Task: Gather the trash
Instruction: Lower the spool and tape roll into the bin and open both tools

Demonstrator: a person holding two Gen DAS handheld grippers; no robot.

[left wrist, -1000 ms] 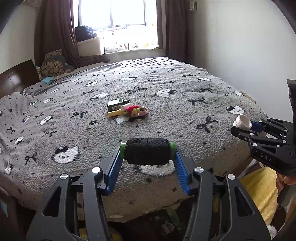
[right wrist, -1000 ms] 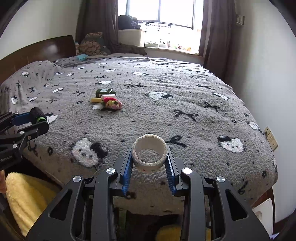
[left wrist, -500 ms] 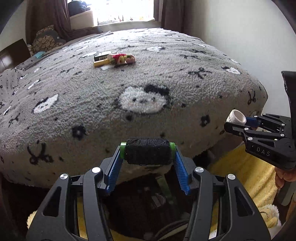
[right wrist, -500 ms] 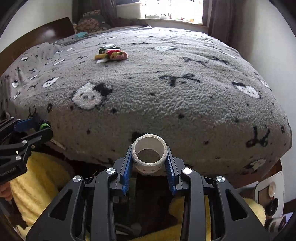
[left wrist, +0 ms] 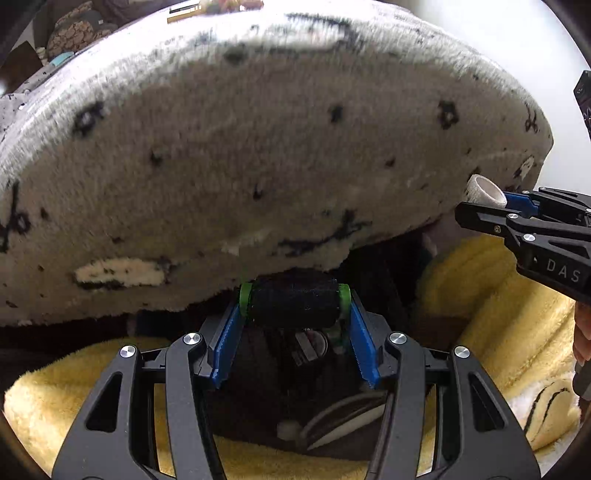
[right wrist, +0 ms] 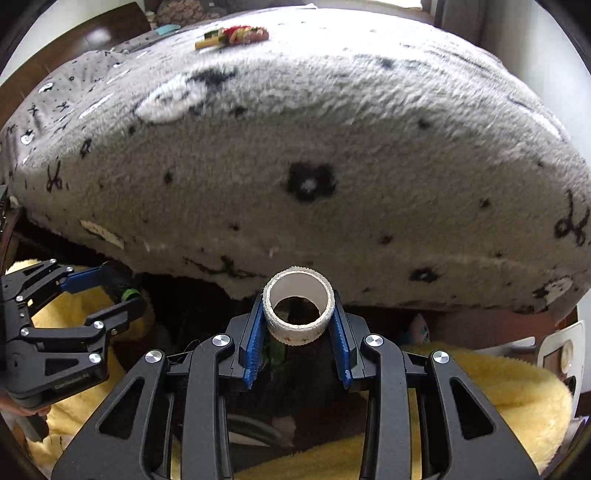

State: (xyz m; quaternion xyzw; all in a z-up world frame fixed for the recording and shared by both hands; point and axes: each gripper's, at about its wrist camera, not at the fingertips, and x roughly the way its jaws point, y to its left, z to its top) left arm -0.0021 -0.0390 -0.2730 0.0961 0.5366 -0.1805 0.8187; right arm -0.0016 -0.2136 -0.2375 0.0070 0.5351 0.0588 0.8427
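Note:
My left gripper (left wrist: 294,306) is shut on a black thread spool with green ends (left wrist: 294,303). It is held low, below the bed's edge, over a dark opening ringed by yellow plush (left wrist: 491,306). My right gripper (right wrist: 298,314) is shut on a white tape roll (right wrist: 298,312), also low over the dark opening. The right gripper with the roll (left wrist: 484,191) shows at the right of the left wrist view. The left gripper (right wrist: 122,291) shows at the left of the right wrist view. A small pile of trash (right wrist: 232,35) lies far back on the bed.
The bed with its grey fleece blanket (right wrist: 332,129) overhangs just ahead of both grippers. Dark clutter lies inside the opening (left wrist: 314,347). A white object (right wrist: 561,358) stands at the far right. A wooden headboard (right wrist: 74,44) is at the far left.
Both grippers have dropped from above the bed to below its front edge, still holding the spool and the tape roll. The bed top has risen out of view.

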